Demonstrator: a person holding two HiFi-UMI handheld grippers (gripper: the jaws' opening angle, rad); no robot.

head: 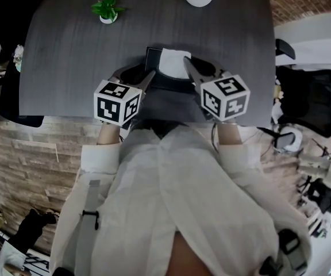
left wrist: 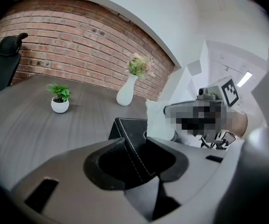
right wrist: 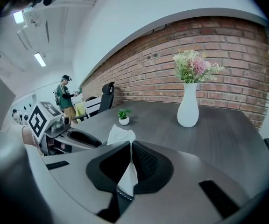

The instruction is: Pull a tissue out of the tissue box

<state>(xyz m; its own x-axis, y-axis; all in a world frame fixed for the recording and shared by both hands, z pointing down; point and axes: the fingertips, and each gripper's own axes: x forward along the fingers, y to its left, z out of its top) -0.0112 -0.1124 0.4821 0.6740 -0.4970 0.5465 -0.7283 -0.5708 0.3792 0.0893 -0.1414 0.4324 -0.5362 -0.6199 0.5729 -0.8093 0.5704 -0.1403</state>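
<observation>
Bracing the black tissue box (left wrist: 130, 127) by its near corner in the clamped left tongs (left wrist: 139, 146), likely to stop it lifting. Pinching the white tissue (right wrist: 120, 135) between the closed right tongs (right wrist: 130, 149), ready for pulling. Confirmed as pinched only in the right gripper view; merely touching in the head view.

Right gripper (right wrist: 129, 146) jaws pinch tissue (right wrist: 120, 135); left gripper (left wrist: 133, 143) jaws seemingly clamp box (left wrist: 126, 128).

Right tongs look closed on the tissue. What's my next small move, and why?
Probably lift the right tongs straight up a little. They pinch the tissue sticking out of the tissue box, and the left tongs clamp the box's corner, so it should stay down while the sheet slides out.
</observation>
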